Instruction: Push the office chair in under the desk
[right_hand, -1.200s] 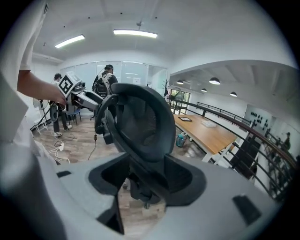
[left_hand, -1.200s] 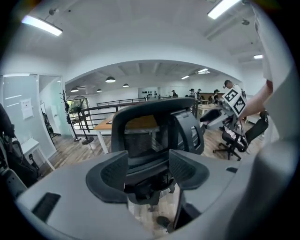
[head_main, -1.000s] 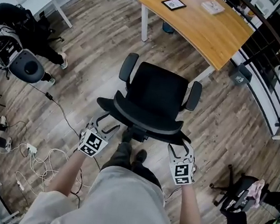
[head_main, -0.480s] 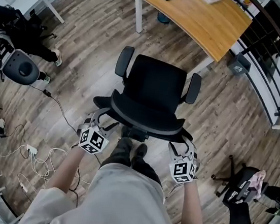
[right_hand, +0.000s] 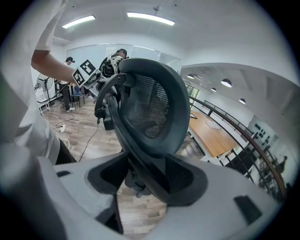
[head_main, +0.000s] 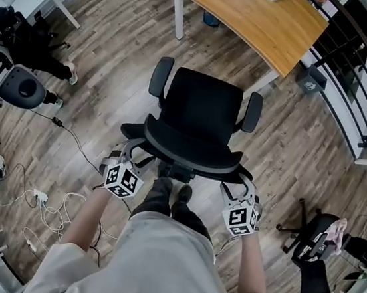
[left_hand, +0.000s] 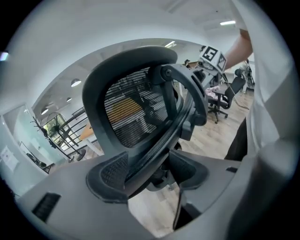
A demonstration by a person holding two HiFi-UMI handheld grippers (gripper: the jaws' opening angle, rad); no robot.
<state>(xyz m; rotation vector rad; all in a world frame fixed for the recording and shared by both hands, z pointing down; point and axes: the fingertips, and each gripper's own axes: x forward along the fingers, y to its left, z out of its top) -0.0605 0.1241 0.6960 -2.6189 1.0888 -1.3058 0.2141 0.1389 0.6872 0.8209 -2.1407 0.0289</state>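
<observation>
The office chair (head_main: 198, 114) stands just ahead of both claws, well short of the tabletop (head_main: 254, 18) beyond. Left claw (head_main: 130, 157) straddles the backrest rim (head_main: 188, 158), jaws closing but unclamped. Right claw (head_main: 240, 187) straddles it too, jaws opening. So loose a hold could let the chair swivel and strike the tabletop's white leg (head_main: 176, 15).

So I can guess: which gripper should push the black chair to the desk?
Left, probably: the left gripper's closing jaws straddle the backrest of the black mesh office chair, and the wooden desk lies ahead-right. The right gripper's jaws, also straddling it, are opening.
</observation>
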